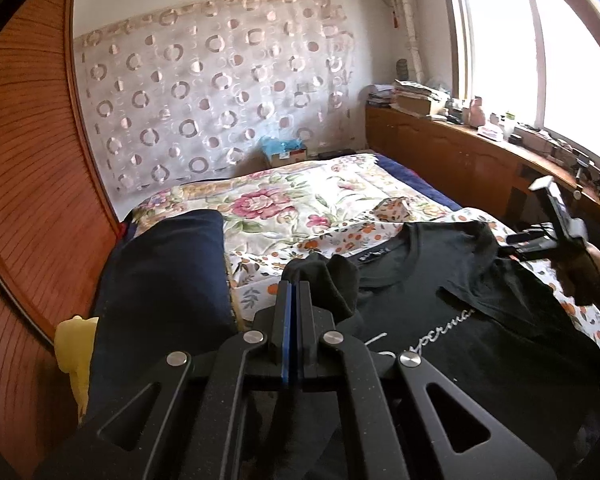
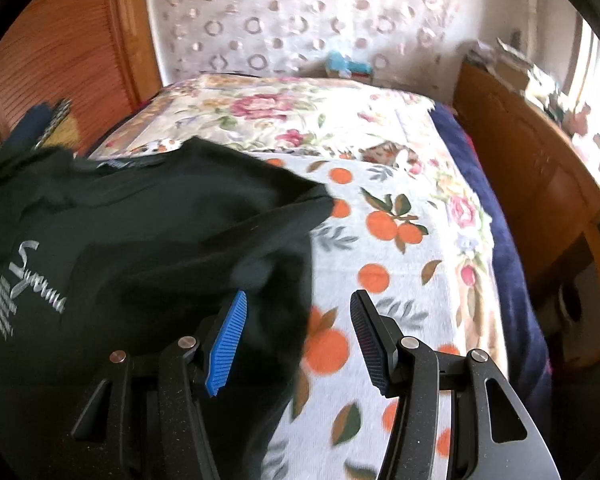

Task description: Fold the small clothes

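A black T-shirt point(image 1: 460, 300) with white script lettering lies on the orange-print cloth point(image 1: 260, 276) on the bed. My left gripper point(image 1: 294, 292) is shut on a bunched black sleeve of the T-shirt at its left shoulder, held a little above the bed. In the right wrist view the T-shirt point(image 2: 148, 240) fills the left half, its sleeve edge reaching between the fingers. My right gripper point(image 2: 298, 308) is open and empty, at the T-shirt's right edge over the orange-print cloth point(image 2: 388, 248). The right gripper also shows in the left wrist view point(image 1: 556, 216) at far right.
A floral quilt point(image 1: 292, 200) covers the far bed. A dark blue pillow point(image 1: 160, 280) lies left, with something yellow point(image 1: 74, 344) beside it. A wooden slatted wardrobe point(image 1: 32, 160) stands left, a wooden cabinet point(image 1: 460, 152) with clutter stands right under the window.
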`<state>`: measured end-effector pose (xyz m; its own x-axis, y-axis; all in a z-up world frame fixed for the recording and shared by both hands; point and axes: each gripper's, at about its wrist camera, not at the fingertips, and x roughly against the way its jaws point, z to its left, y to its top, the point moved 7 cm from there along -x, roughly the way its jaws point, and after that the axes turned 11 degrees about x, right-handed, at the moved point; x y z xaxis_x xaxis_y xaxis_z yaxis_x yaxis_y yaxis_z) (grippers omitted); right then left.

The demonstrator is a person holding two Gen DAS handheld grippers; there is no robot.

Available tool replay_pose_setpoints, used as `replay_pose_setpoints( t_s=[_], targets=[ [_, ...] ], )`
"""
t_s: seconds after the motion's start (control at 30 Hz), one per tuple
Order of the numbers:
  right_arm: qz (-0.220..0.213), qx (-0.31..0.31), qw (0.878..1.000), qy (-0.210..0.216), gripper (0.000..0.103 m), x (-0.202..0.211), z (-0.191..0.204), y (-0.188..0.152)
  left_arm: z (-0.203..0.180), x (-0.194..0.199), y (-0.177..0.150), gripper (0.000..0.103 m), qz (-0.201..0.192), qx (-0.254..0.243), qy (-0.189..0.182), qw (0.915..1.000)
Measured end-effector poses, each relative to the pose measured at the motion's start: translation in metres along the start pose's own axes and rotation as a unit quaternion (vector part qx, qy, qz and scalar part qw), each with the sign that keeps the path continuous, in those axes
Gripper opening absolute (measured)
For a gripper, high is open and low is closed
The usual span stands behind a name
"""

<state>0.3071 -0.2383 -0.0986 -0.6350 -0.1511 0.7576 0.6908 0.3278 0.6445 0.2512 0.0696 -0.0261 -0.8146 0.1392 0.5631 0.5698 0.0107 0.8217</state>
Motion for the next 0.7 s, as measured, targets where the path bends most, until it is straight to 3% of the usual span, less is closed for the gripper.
replay_pose_setpoints(
  t_s=[0.33, 0.37, 0.47, 0.7],
  targets=[
    [0.011, 0.031, 0.999, 0.018, 0.055, -0.035, 0.007, 0.029, 0.001, 0.002, -0.005, 0.002, 0.000, -0.004, -0.021, 0.9998],
    [0.010, 0.034, 0.999, 0.020, 0.049, -0.036, 0.008, 0.032, 0.001, 0.002, -0.005, 0.002, -0.001, -0.002, -0.022, 0.9998],
    [-0.001, 0.052, 0.998, 0.040, 0.007, -0.034, 0.015, 0.037, 0.001, 0.004, -0.009, 0.002, -0.002, 0.006, -0.029, 0.9995],
    [-0.113, 0.098, 0.987, 0.050, 0.007, 0.060, 0.052, 0.027, -0.004, 0.045, -0.032, 0.002, -0.029, 0.028, -0.050, 0.9979]
  ],
)
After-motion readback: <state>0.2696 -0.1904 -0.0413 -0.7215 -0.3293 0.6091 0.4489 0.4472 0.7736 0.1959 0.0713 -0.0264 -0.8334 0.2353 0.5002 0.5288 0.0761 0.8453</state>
